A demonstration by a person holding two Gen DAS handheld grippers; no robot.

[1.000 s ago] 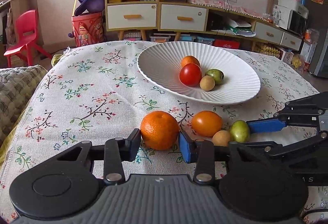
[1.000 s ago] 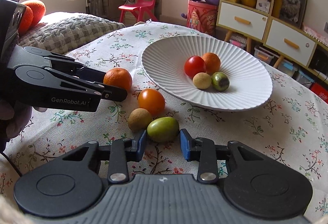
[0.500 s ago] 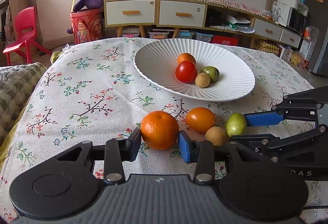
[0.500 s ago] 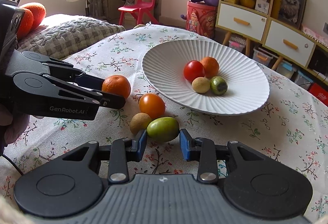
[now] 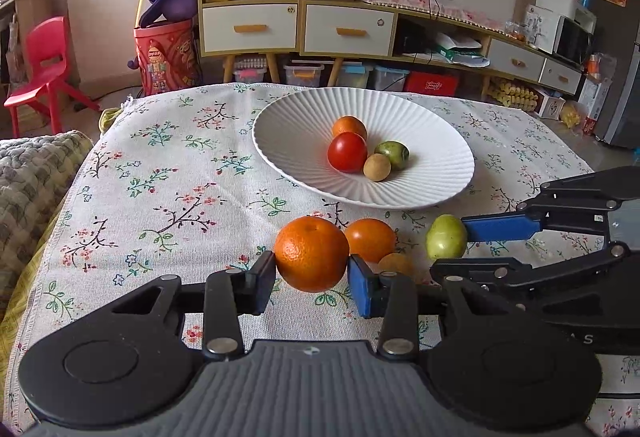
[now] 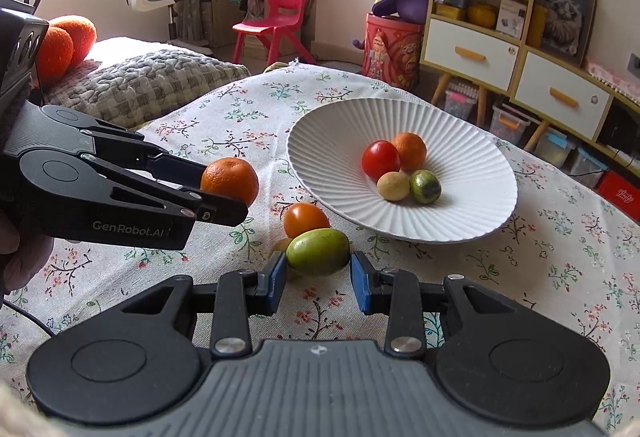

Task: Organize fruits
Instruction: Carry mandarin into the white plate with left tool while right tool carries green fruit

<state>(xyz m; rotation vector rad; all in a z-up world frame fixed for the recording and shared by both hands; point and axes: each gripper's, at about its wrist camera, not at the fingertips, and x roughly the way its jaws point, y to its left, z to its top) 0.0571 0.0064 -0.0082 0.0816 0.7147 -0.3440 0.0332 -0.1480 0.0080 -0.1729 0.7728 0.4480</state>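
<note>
A large orange (image 5: 311, 254) sits between the blue pads of my left gripper (image 5: 312, 285), which is shut on it. The right wrist view shows the same orange (image 6: 230, 181) pinched at the tip of the left gripper (image 6: 220, 193). My right gripper (image 6: 318, 277) is shut on a green fruit (image 6: 318, 251); in the left wrist view that green fruit (image 5: 446, 241) sits at the tip of the right gripper (image 5: 450, 247). A small orange-red fruit (image 6: 306, 219) and a brown fruit (image 5: 394, 263) lie on the floral cloth between them. Just beyond stands the white ribbed plate (image 6: 320, 125).
The plate (image 5: 280, 109) holds a red tomato (image 5: 347, 152), an orange, a green fruit and a tan fruit. A knitted cushion (image 6: 148, 85) lies past the table's left edge. Cabinets, a red chair and storage boxes stand behind the table.
Both grippers keep their fruits. The views have shifted slightly, and the brown fruit is now mostly hidden behind the held green fruit in the right wrist view.
</note>
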